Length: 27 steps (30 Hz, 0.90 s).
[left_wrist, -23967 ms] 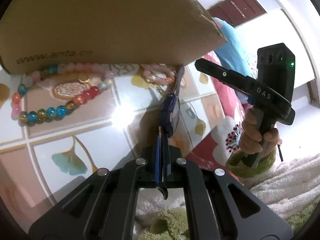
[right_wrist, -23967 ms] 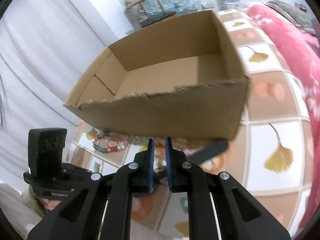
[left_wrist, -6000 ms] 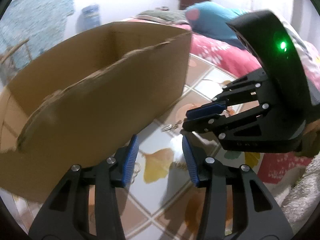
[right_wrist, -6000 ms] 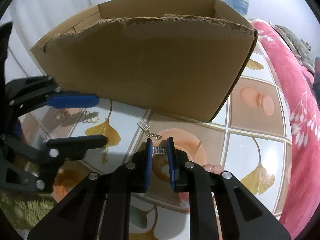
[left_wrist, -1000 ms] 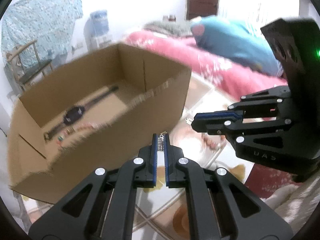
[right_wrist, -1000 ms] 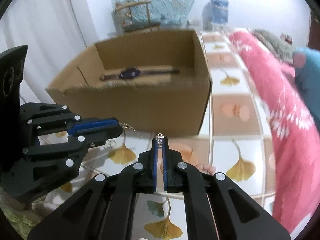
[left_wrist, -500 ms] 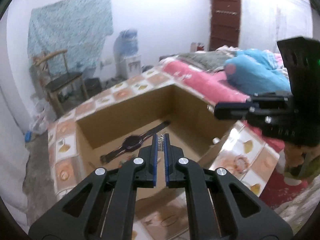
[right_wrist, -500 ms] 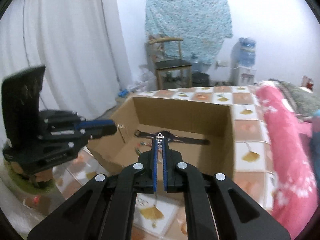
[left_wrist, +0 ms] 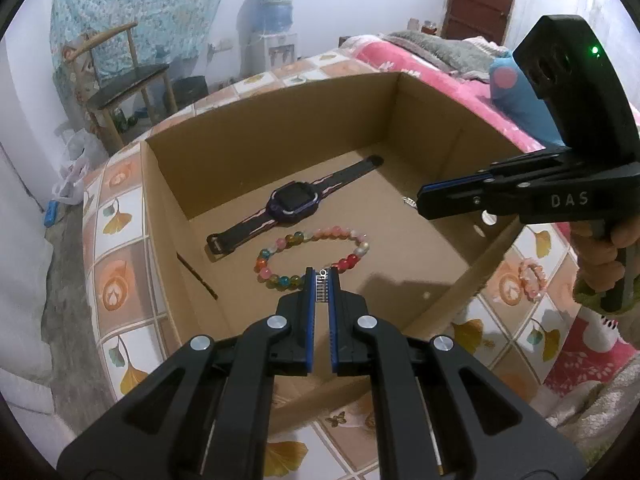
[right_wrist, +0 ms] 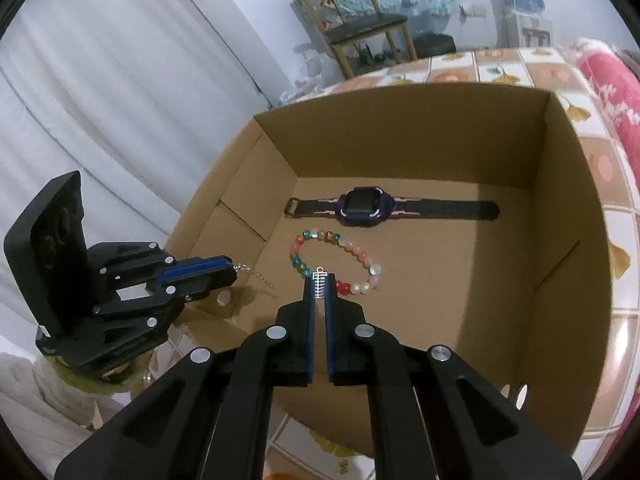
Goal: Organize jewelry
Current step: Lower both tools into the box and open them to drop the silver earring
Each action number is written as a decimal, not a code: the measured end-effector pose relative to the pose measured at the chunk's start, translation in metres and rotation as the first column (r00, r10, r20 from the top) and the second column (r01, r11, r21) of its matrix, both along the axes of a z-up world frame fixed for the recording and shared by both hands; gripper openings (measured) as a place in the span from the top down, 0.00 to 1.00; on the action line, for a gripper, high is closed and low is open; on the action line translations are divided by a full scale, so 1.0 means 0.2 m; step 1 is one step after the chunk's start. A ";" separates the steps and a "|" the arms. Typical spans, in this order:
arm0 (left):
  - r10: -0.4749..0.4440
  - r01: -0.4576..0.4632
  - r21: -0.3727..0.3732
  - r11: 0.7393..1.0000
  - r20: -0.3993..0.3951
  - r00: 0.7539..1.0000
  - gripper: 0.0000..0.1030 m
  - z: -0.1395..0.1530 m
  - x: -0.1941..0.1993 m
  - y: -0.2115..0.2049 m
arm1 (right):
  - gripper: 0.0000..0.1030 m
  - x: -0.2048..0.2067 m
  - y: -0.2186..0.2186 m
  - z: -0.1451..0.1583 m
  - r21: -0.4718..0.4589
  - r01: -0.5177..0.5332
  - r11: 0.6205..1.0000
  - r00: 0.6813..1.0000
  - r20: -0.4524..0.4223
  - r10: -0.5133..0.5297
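An open cardboard box (left_wrist: pixel 280 92) (right_wrist: pixel 568 248) holds a dark watch (left_wrist: pixel 292 204) (right_wrist: pixel 362 202) and a multicoloured bead bracelet (left_wrist: pixel 304 240) (right_wrist: pixel 360 256). My left gripper (left_wrist: pixel 322 280) is shut on a small silver ladder-shaped piece (left_wrist: pixel 321 290) above the box's near side; in the right wrist view this gripper (right_wrist: pixel 228 270) has a thin chain (right_wrist: pixel 258 276) hanging from it. My right gripper (right_wrist: pixel 319 280) is shut on a like silver piece (right_wrist: pixel 319 286) over the box; it also shows in the left wrist view (left_wrist: pixel 424 200).
A pink bead bracelet (left_wrist: pixel 530 276) lies on the tiled tabletop (left_wrist: pixel 120 248) right of the box. A red floral blanket (left_wrist: pixel 400 56) lies at the far right. A wooden chair (left_wrist: pixel 120 80) and a water dispenser (left_wrist: pixel 276 20) stand behind. White curtain (right_wrist: pixel 100 100) hangs at left.
Both grippers have risen and moved over the open box, each still shut on its silver piece. The box's inside with the watch and bead bracelet now shows fully.
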State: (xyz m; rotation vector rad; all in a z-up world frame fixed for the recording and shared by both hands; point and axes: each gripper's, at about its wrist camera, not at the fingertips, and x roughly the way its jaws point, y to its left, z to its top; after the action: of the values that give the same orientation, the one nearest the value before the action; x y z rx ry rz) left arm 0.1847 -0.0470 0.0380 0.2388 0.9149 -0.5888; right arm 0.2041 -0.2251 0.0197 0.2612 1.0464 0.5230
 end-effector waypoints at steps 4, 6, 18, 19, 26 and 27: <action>0.005 -0.005 0.012 1.000 -0.002 1.000 0.94 -0.01 0.01 0.00 | 0.95 0.01 -0.01 -0.01 0.017 0.021 1.000 0.999 -0.029 -0.021; 0.007 -0.007 0.017 1.000 0.002 1.000 0.94 -0.01 0.02 0.00 | 0.95 0.02 -0.03 -0.02 0.021 0.029 0.999 0.999 -0.036 -0.028; 0.044 -0.043 -0.016 0.999 0.040 0.998 0.88 0.04 0.01 0.02 | 0.94 0.00 -0.15 0.04 0.048 0.117 0.992 0.993 0.004 -0.117; 0.049 -0.048 -0.022 0.999 0.047 0.998 0.84 0.05 0.00 0.03 | 0.94 -0.01 -0.16 0.05 0.053 0.125 0.991 0.992 0.009 -0.125; 0.074 -0.067 -0.064 0.996 0.111 0.991 0.63 0.14 -0.09 0.05 | 0.78 -0.11 -0.27 0.15 0.103 0.204 0.973 0.975 0.071 -0.212; 0.078 -0.070 -0.070 0.995 0.117 0.990 0.62 0.15 -0.10 0.06 | 0.74 -0.13 -0.29 0.16 0.104 0.216 0.971 0.971 0.084 -0.225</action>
State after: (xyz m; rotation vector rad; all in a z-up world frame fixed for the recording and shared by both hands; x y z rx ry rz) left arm 0.1645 -0.0356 0.0684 0.1783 0.7844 -0.5290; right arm 0.1781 -0.2823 0.0516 0.4270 0.8881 0.3803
